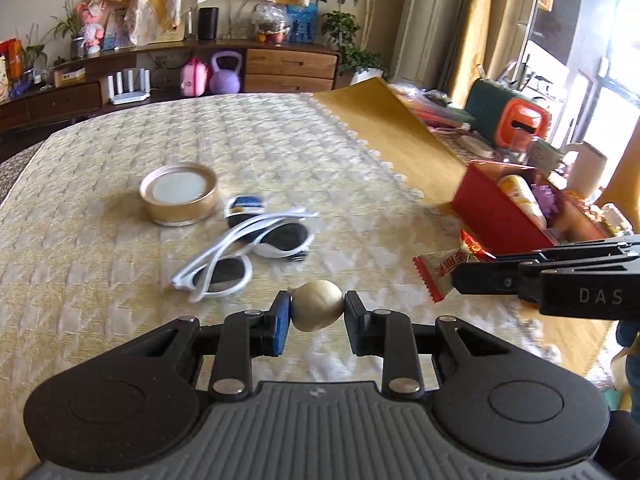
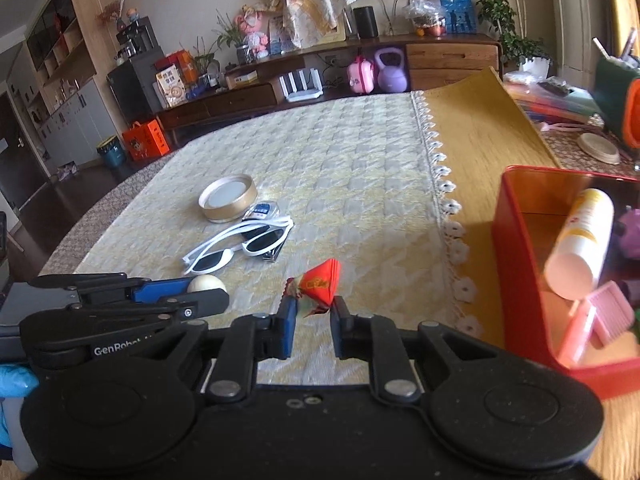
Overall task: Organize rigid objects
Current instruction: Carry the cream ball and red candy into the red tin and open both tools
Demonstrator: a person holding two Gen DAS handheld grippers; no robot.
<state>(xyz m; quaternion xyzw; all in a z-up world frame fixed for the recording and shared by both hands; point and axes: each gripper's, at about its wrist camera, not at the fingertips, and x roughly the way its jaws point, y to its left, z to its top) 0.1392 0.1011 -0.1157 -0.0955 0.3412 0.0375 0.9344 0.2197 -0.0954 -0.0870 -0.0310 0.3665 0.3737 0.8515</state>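
Left gripper (image 1: 317, 312) w/ fingers clamped on a cream ball (image 1: 317, 305), held above the tabletop (image 1: 120, 280); right gripper (image 2: 313, 312) w/ fingers pinched on a red-and-white wrapped candy (image 2: 320, 286), also off the cloth; no earlier view, so only the grip itself can be told.

Around: 1 gold round lid (image 1: 179, 194) lying flat, far-left of centre; 1 small blue-and-white packet (image 1: 245, 205) just beside it; 2 pairs of white sunglasses (image 1: 244, 252) overlapping each other, between the lid and the grippers; a small metal item pokes out under the nearer lens, too small to name; nothing lies between either gripper and the red box (image 2: 520, 248) on the right, which sits on the mustard cloth strip (image 2: 480, 140) past the lace edge.

View diffs: right wrist view looks into the box: 1 white-and-yellow bottle (image 2: 580, 240) lying tilted, 1 purple spiky toy (image 2: 630, 228), 1 pink comb-like piece (image 2: 608, 312); left wrist view shows the box only from outside w/ bottle and toy tops visible. Left view shows the candy side-on w/ its white printed wrapper end; right view shows mostly its red end. Right view also catches a blue glove (image 2: 14, 384) at the left edge, and the left gripper side-on w/ the ball at its tip.

Behind: long wooden sideboard (image 1: 288, 64) w/ 1 purple kettlebell (image 1: 226, 74).
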